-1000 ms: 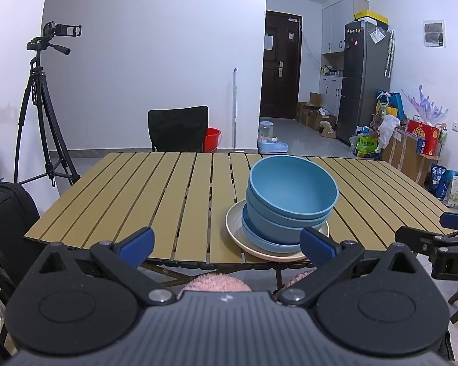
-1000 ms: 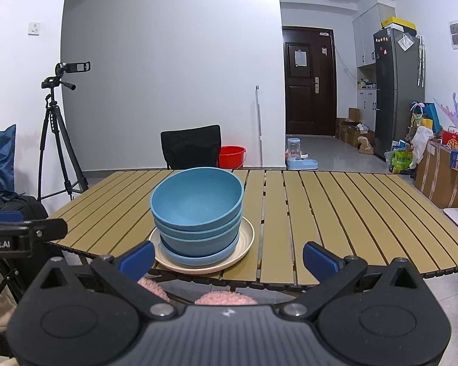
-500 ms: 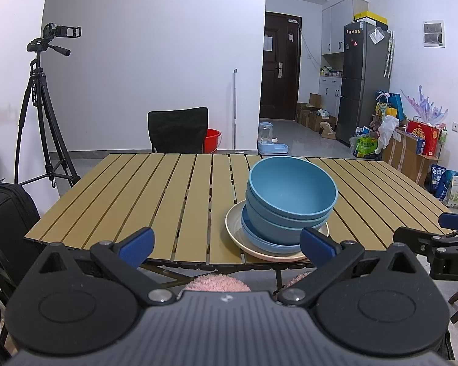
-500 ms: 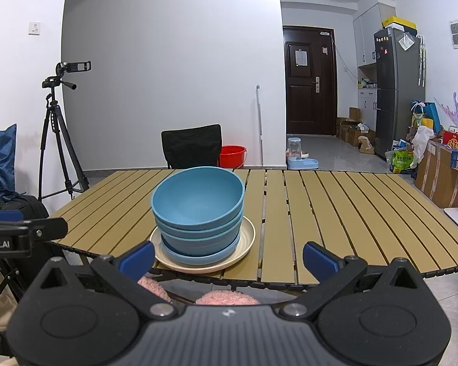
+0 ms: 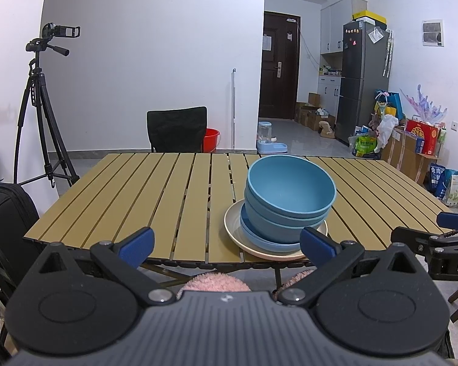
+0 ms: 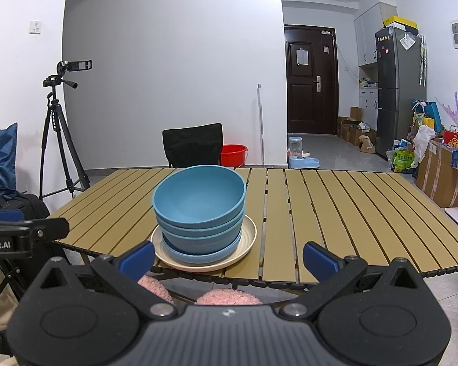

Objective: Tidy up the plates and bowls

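Observation:
A stack of blue bowls (image 5: 288, 195) (image 6: 200, 210) rests on a blue plate, which lies on a cream plate (image 5: 233, 224) (image 6: 250, 231) near the front edge of the slatted wooden table (image 5: 137, 195) (image 6: 351, 213). My left gripper (image 5: 227, 244) is open, held off the table's front edge, left of the stack. My right gripper (image 6: 229, 256) is open too, off the front edge, just right of the stack. Neither holds anything. Each gripper shows at the edge of the other's view.
A black chair (image 5: 177, 128) stands behind the table's far side, with a red bucket (image 6: 233, 154) beside it. A camera tripod (image 5: 42, 106) is at the left. Boxes and bags (image 6: 442, 167) and a fridge (image 5: 363, 82) line the right wall. Pink slippers (image 6: 226, 297) show under the table edge.
Both grippers have drifted very slightly; the stack sits a touch differently in view. Nothing was grasped or let go.

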A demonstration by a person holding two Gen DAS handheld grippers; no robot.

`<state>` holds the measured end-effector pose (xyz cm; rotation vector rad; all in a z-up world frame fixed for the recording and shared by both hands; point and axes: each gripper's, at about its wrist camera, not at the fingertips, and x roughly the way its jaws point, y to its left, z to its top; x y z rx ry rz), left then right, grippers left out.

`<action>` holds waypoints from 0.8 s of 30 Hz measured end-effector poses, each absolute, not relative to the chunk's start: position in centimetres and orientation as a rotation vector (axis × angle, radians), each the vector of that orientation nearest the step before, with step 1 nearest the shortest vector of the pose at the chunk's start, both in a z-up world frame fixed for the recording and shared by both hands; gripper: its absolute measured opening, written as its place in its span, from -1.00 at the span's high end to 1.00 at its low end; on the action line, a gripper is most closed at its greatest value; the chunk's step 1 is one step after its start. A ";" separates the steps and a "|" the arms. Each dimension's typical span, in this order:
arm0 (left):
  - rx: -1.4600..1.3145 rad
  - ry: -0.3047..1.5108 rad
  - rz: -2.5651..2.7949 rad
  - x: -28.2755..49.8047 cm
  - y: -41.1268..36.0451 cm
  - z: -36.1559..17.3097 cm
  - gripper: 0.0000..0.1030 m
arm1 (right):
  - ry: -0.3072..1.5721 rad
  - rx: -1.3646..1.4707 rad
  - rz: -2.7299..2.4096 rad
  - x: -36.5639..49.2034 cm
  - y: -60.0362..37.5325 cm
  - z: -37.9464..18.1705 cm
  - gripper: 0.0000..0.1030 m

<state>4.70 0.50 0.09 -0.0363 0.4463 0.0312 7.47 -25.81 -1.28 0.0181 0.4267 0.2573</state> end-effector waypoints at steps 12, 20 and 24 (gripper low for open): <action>-0.035 0.443 0.025 4.5 0.5 0.0 -1.00 | 0.430 0.016 0.259 7.5 -25.7 -1.4 -1.00; -0.029 0.452 0.027 4.8 0.6 -0.1 -1.00 | 0.434 0.014 0.262 7.4 -25.5 -1.7 -1.00; -0.027 0.457 0.024 4.9 0.6 -0.2 -1.00 | 0.434 0.013 0.262 7.4 -25.5 -1.7 -1.00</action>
